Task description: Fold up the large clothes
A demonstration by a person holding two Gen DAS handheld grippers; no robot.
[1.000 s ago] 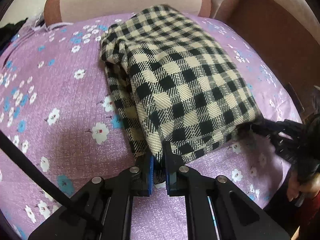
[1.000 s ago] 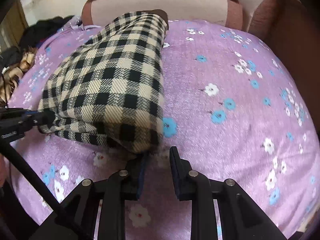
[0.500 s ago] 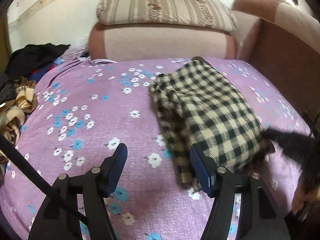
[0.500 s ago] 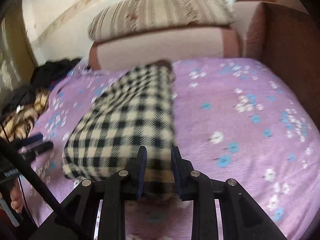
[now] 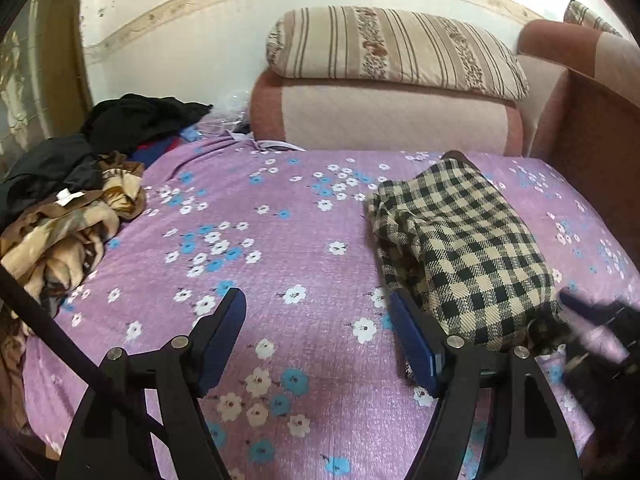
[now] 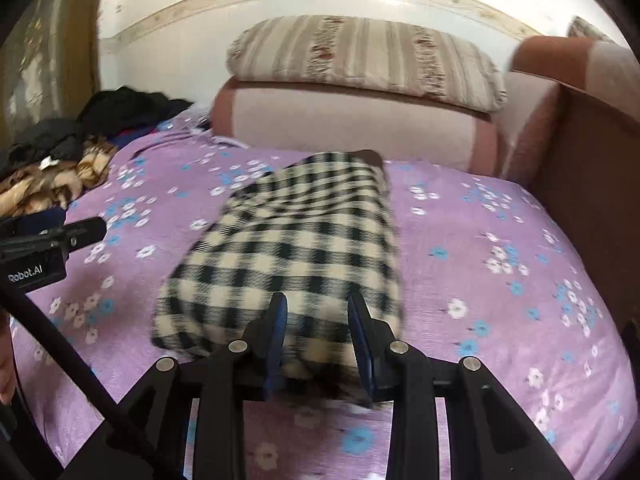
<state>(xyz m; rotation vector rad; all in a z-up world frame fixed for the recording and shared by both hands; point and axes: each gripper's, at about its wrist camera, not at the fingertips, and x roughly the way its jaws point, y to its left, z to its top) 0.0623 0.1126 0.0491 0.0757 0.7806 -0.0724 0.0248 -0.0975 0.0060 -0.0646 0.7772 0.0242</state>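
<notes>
A folded black-and-cream checked garment lies on the purple flowered bedspread, at the right in the left wrist view. It fills the middle of the right wrist view. My left gripper is wide open and empty, left of the garment, its right finger beside the garment's near corner. My right gripper stands partly open, its blue-padded fingers on either side of the garment's near end. The right gripper also shows blurred at the right edge of the left wrist view; the left gripper body shows at the left of the right wrist view.
A pile of brown, black and blue clothes lies at the bed's left. A pink bolster with a striped pillow on it lines the back. A brown sofa arm bounds the right side.
My left gripper let go of the garment's near edge, opened wide and pulled back and left. My right gripper moved in over the garment's near end, and the garment shifted a little.
</notes>
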